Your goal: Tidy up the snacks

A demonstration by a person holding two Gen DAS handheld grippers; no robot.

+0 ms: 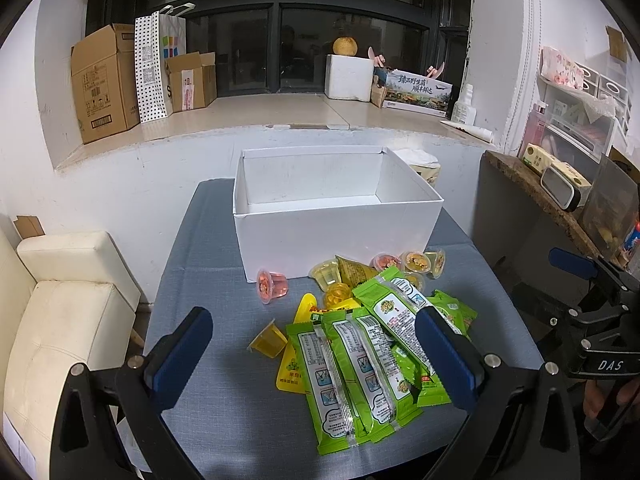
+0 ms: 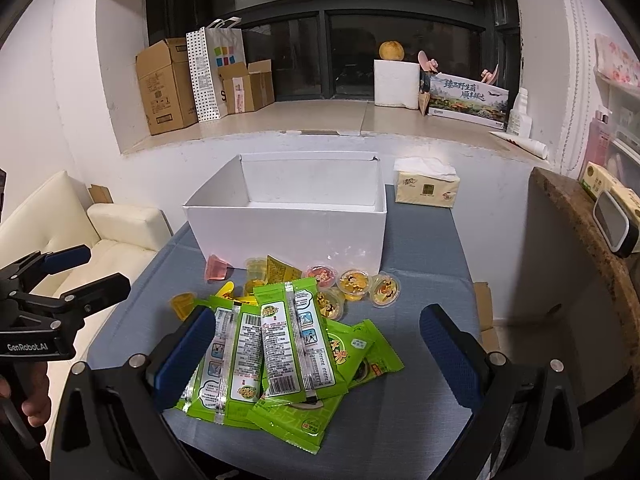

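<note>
Your left gripper (image 1: 314,350) hangs above the near part of the blue tablecloth (image 1: 200,280) with its jaws spread wide and nothing between them; its left blue pad (image 1: 180,354) sits over bare cloth, while the right one overlaps the heap of green snack packets (image 1: 352,372) from this angle. Your right gripper (image 2: 318,354) is just as wide and just as empty, straddling the same green packets, which lie fanned and overlapping, mostly printed backs up. From the right wrist view you can see your left gripper off to the left, over the edge of the cloth near the cream sofa (image 2: 120,232), its jaws parted there too. Beyond the packets lie the jelly cups (image 2: 354,282), scattered against the front wall of the white box (image 2: 288,232): a pink one (image 1: 272,286) tipped on its side just left of the pile, several yellow and orange ones clustered to the right, and one yellow cup (image 1: 269,342) lying apart at the packets' left edge. A yellow triangular packet (image 1: 292,372) pokes out from under the green ones. The white box stands open at the far middle of the table, and nothing shows inside it. A tissue pack (image 2: 426,184) sits to the right behind the box, near the wall.
</note>
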